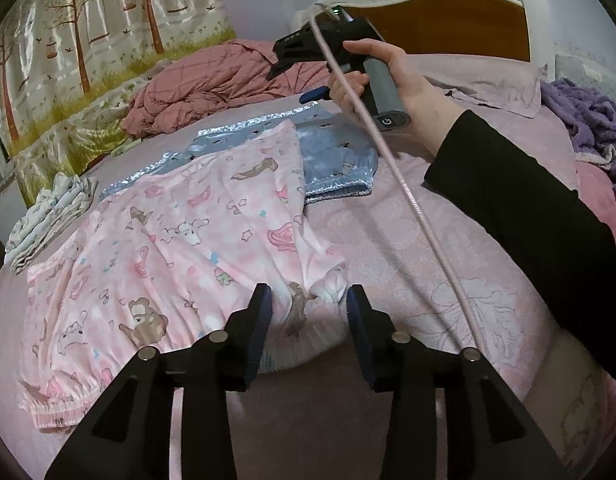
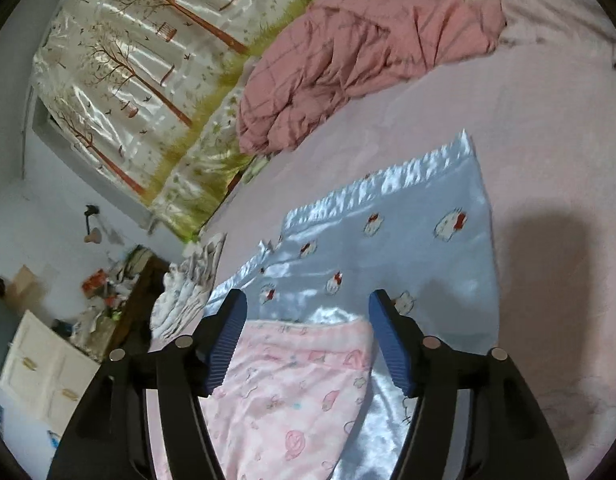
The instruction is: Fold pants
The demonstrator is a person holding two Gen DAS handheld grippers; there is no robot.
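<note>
While the left wrist camera looks along its own two black fingers, the left gripper (image 1: 309, 300) stands with its jaws wide apart, holding nothing, just above the near edge of the pink cartoon-printed cotton pants (image 1: 180, 240), which lie spread flat on the pale pink embossed bed sheet (image 1: 419, 240). Under the far end of those pants lies a shiny light-blue satin garment (image 1: 339, 164), and a small stack of folded white printed cloth (image 1: 52, 216) sits to the left. Farther off, the person's right hand (image 1: 379, 80) grips the handle of the right gripper (image 1: 304, 60), raised above the bed near a crumpled dusty-pink checked quilt (image 1: 204, 88); from this side its finger state cannot be told. Seen from the right wrist camera, the right gripper (image 2: 308, 312) has its blue-padded fingers (image 2: 228, 340) spread wide and empty, hovering over the end of the pink pants (image 2: 292, 392) where it overlaps the blue satin garment (image 2: 407, 240).
</note>
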